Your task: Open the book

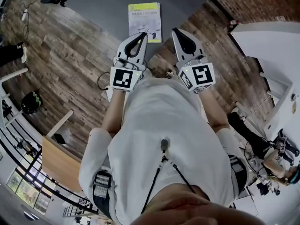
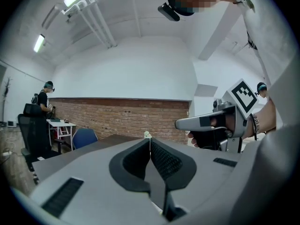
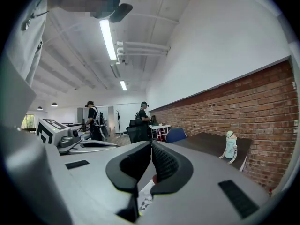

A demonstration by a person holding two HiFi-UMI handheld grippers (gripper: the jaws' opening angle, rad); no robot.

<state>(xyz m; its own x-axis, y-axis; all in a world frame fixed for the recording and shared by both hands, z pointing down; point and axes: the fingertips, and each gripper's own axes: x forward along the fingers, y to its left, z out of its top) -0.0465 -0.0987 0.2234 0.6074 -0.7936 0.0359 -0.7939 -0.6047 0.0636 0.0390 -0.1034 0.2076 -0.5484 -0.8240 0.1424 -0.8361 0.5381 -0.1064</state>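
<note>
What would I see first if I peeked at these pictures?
The left hand-held gripper and the right hand-held gripper point forward side by side, both with jaws together and empty. Just beyond their tips, a closed book with a yellow-green top band lies on a grey surface.

Nothing here is giving me a word or a number I can actually read. The book (image 1: 145,21) is carrying a yellow-green band across the top of its cover. A few lines of dark print are sitting under the band, but they are too small to make out. Just this side of the book, the marker cube (image 1: 125,78) on the left gripper (image 1: 144,33) is showing a black-and-white square pattern. The second cube (image 1: 199,76), on the right gripper (image 1: 174,31), is showing another such pattern. Both are coded blocks rather than letters or digits.
</note>
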